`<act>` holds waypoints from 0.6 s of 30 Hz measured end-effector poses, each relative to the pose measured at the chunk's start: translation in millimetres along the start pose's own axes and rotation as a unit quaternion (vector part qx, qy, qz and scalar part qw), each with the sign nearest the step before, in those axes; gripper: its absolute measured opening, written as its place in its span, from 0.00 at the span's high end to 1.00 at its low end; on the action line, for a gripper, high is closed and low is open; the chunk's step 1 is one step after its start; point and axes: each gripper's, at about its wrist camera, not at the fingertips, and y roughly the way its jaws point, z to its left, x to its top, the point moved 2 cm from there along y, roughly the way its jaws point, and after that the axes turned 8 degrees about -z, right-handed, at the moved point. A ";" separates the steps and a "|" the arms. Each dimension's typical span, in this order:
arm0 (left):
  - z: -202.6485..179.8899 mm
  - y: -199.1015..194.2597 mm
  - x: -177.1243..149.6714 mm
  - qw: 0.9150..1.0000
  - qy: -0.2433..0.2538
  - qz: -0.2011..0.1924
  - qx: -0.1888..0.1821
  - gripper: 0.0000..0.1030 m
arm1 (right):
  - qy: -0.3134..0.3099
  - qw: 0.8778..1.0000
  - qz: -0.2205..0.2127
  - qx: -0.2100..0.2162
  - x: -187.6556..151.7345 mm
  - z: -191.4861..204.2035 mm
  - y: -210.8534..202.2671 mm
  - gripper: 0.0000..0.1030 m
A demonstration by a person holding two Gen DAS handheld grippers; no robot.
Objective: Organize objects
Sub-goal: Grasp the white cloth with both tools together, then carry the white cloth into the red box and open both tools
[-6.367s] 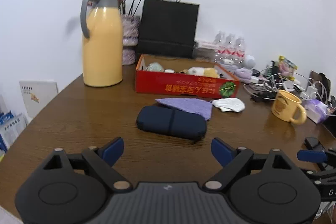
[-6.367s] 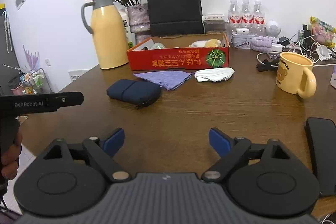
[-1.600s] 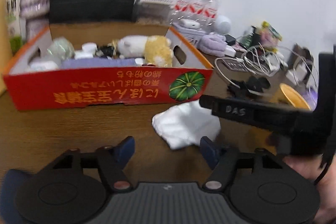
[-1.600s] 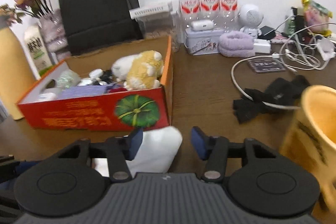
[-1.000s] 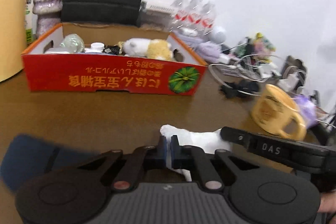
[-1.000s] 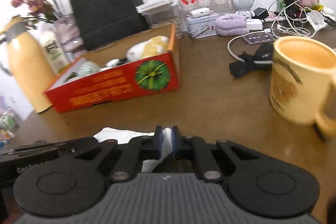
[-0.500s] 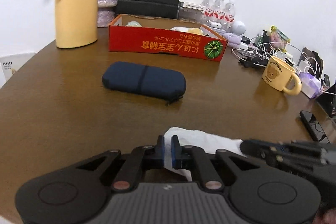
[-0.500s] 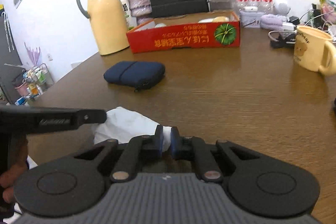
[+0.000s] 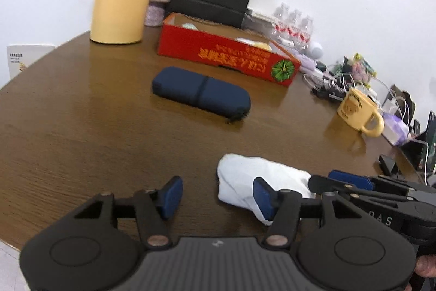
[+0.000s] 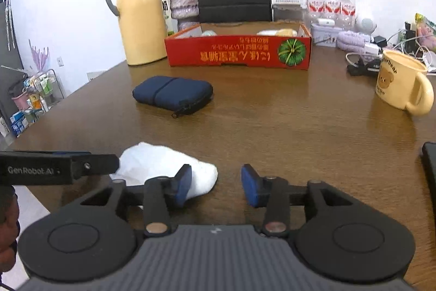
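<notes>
White cloth [image 10: 163, 167] lies crumpled near the surface's [image 10: 272, 127] front edge, between both tools. Left tool [image 9: 218, 194] and right tool [image 10: 215, 184] both gape, empty. Best pinch opposite corners and fold it flat.

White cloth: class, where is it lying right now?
The white cloth lies on the table near its front edge, between the two open grippers, in front of the navy pouch.

Bright even indoor light, sheen on the brown table [image 9: 81, 105], fisheye-bent edges, slight motion blur
</notes>
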 end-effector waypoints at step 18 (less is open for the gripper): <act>-26.4 9.6 9.7 0.998 0.055 -0.006 0.014 0.96 | -0.018 1.000 -0.014 0.001 10.9 8.6 11.5 0.92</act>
